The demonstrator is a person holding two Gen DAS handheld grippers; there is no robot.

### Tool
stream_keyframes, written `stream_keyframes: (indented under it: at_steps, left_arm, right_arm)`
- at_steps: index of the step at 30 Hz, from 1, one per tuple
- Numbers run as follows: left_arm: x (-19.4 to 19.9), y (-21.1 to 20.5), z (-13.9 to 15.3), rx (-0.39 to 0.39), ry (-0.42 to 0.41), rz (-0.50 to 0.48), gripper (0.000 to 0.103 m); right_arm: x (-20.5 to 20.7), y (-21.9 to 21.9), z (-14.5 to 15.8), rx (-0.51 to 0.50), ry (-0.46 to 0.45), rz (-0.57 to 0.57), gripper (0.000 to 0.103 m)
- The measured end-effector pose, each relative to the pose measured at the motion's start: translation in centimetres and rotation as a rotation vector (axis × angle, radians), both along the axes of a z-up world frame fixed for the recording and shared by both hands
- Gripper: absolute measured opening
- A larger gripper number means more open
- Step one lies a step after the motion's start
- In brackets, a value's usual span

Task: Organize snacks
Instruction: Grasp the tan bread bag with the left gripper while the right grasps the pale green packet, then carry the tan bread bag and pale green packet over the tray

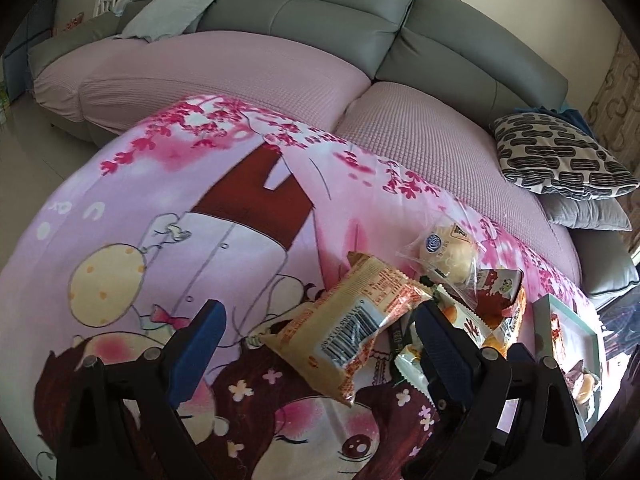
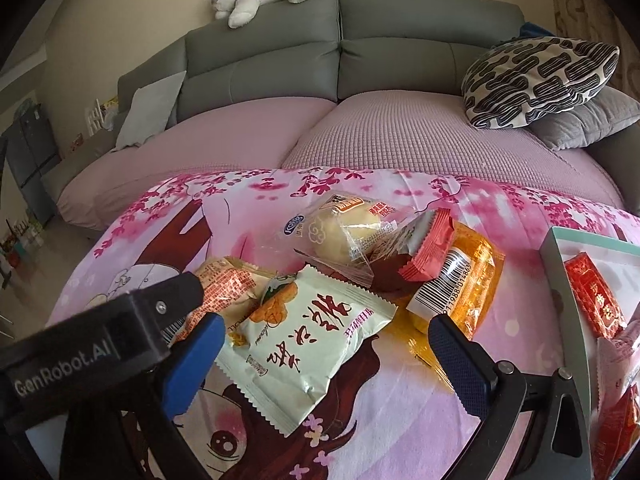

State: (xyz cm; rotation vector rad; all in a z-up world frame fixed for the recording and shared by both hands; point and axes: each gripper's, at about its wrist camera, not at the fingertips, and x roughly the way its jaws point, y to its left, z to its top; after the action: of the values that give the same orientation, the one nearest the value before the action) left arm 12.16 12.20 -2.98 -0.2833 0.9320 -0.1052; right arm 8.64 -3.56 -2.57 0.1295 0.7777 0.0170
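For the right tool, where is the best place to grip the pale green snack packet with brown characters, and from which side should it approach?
Probably the pale green snack packet is best taken across its puffed middle, from the near side. It lies flat between the open fingers of the right tool, with its near serrated edge free. Its far edge lies close beside the orange barcode packet and the left tool, so that side is crowded.

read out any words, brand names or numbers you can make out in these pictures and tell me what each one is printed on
"GenRobot.AI": side of the left gripper body.
"1988 014863", partly cut off: barcode on the orange packet.
Blue round logo on the clear bun wrapper: too blurred to read.
Large Chinese characters on the pale green packet and red packet in the box: not legible to me.
Barcode digits on the beige packet: too blurred.
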Motion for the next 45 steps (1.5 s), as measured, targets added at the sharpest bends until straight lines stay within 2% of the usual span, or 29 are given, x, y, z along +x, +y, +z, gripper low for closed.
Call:
stream_keyframes:
  at_steps: [3,7,10,18,19,21,23,24,30,45]
  left_arm:
    - [0.4,-0.5,-0.4,-0.027,0.008,-0.019,0.096]
    - [0.8,-1.1,-1.0,-0.037,0.023,-0.036,0.095]
    - [0.8,-1.2,-1.1,-0.058,0.029,-0.041,0.091]
    - [0.9,-1.3,-1.6,-0.086,0.054,-0.034,0.067]
    - [0.9,-1.3,-1.7,-0.09,0.06,-0.031,0.065]
    - [0.8,-1.0,-2.0,-0.099,0.071,-0.018,0.055]
    - [0.6,-0.6,-2.3,-0.103,0.085,-0.006,0.045]
    - [0.5,-0.5,-2.4,-0.104,0.088,0.0,0.043]
    - [-0.4,0.1,-2.3,-0.114,0.084,0.023,0.041]
    - [-4.0,-0.3,-1.2,-0.071,0.076,0.035,0.04]
  right_arm:
    - [0.4,0.3,-0.3,0.0,0.008,0.006,0.099]
    - [0.5,0.2,-0.7,0.014,0.023,0.013,0.085]
    - [0.3,0.3,-0.6,0.007,0.022,0.014,0.084]
    - [-0.2,0.2,-0.6,0.002,0.032,0.022,0.078]
    - [-0.3,0.3,-0.6,-0.001,0.03,0.028,0.071]
    - [-0.5,0.4,-0.4,0.024,0.026,0.061,0.061]
    - [-0.7,0.6,-0.3,0.013,0.025,0.063,0.06]
    - [-0.7,0.5,-0.3,0.015,0.025,0.061,0.059]
    - [-1.2,-0.1,-0.3,0.037,0.035,0.054,0.054]
    - [-4.6,-2.2,0.1,0.045,0.087,0.024,0.053]
